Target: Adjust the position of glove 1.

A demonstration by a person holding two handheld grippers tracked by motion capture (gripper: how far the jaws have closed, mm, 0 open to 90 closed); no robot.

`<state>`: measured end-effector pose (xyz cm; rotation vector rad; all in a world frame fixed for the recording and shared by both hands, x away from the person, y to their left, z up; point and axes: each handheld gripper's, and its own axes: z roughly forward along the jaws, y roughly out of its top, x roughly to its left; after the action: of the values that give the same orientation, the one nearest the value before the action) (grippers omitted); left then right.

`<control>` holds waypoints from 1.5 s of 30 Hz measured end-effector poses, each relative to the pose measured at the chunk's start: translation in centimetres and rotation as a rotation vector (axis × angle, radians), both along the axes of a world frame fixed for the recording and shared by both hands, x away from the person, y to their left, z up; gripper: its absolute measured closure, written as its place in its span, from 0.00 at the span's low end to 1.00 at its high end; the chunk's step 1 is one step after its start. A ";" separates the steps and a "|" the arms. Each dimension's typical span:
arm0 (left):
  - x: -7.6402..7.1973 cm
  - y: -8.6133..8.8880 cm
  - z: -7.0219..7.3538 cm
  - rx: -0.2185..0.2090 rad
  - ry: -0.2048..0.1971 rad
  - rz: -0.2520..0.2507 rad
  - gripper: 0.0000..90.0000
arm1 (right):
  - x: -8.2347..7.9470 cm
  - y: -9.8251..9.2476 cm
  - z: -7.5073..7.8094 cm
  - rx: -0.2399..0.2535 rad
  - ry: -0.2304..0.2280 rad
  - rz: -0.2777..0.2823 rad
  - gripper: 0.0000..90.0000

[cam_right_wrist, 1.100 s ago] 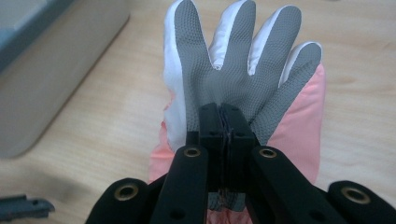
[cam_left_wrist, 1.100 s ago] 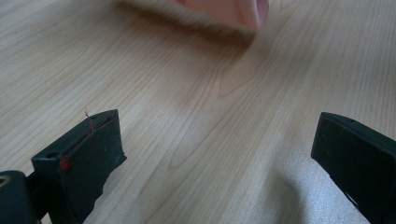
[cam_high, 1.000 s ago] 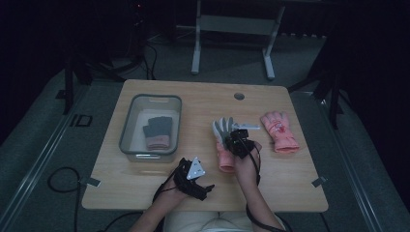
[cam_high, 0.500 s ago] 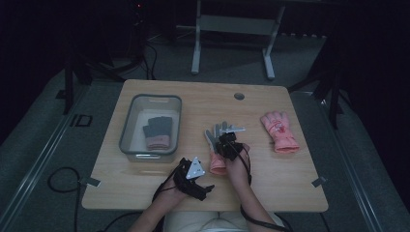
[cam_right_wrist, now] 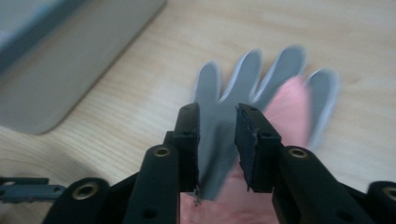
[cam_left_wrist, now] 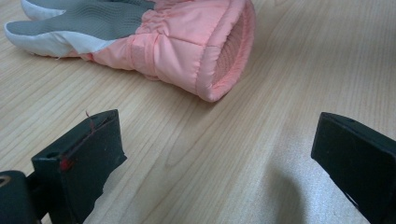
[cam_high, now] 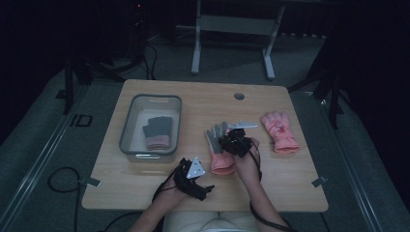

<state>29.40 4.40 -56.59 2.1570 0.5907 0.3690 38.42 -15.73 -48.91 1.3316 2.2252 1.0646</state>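
The pink glove with the grey palm [cam_high: 218, 147] lies palm-up on the wooden table [cam_high: 290, 193], near its middle, fingers pointing away from the person and cuff toward them. The right gripper [cam_right_wrist: 217, 140] pinches a fold of the grey palm fabric, its jaws close together with cloth between them. To carry the glove well, the pinch should likely stay firm and lift straight up, so the padded cuff does not drag on the wood.

The left gripper [cam_high: 193, 180] rests near the table's front edge, jaws spread wide and empty, the cuff just ahead of them; it could steady that end.

A second pink glove [cam_high: 279, 131] lies well apart to the right. A grey bin [cam_high: 126, 130] to the left holds a dark glove [cam_high: 157, 132], a probable destination.
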 end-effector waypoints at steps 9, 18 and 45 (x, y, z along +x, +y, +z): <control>0.1 -0.1 0.0 0.006 0.006 0.008 0.02 | 2.1 -9.7 2.6 -0.071 -0.086 -0.048 0.72; 0.1 -0.1 0.0 0.012 0.004 0.012 0.02 | 5.3 -18.0 2.7 -0.191 -0.112 -0.128 0.66; 0.2 -0.2 -0.1 0.025 0.016 0.024 0.02 | 9.3 -19.6 -2.7 -0.230 0.012 -0.182 0.95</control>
<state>29.62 4.17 -56.65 2.1801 0.6249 0.3738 47.70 -35.34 -51.63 1.4086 2.1118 0.7149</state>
